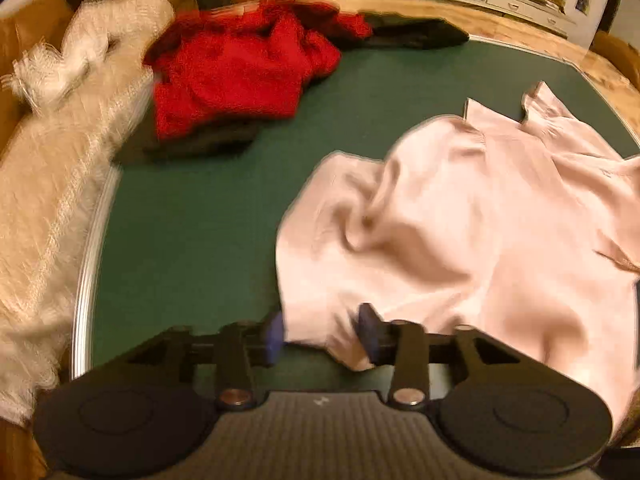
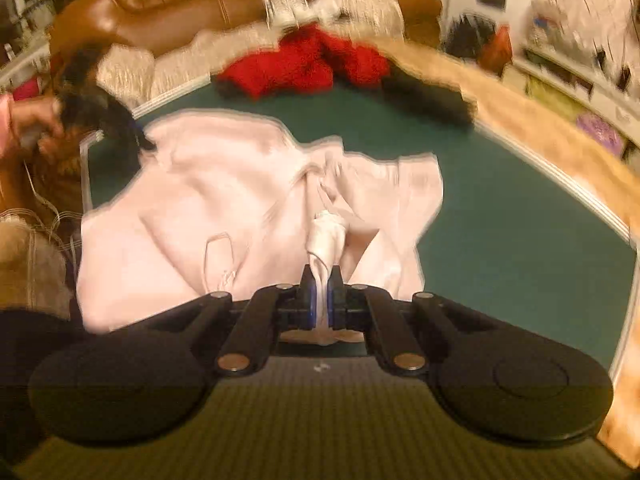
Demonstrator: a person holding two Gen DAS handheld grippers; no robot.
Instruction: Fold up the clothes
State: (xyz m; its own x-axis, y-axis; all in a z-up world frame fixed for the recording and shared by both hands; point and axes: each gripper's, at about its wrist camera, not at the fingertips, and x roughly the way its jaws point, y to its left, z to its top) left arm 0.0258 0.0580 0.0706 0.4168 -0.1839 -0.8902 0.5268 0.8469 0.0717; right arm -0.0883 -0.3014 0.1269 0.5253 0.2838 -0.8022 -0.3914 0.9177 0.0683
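The pink shirt [image 1: 460, 232] lies crumpled on the green desk [image 1: 192, 240], spread mostly to the right of the left gripper [image 1: 320, 334] and straight ahead of the right gripper [image 2: 321, 300].

The right jaws are closed on a bunched, twisted fold of the shirt, which rises into them from the cloth ahead, so this hand already has its hold.

The left jaws stand half apart with the shirt's near corner between them. Blur hides whether the pads press the cloth, and I read it as not yet gripped.

In the right view the left gripper sits at the shirt's far-left corner, so the two hands bracket the garment along one edge, and the shirt's bulk lies between them. The next move seems to hinge on the left jaws securing that corner so the edge can be pulled taut.

A red garment [image 1: 240, 76] lies well apart at the desk's far side.
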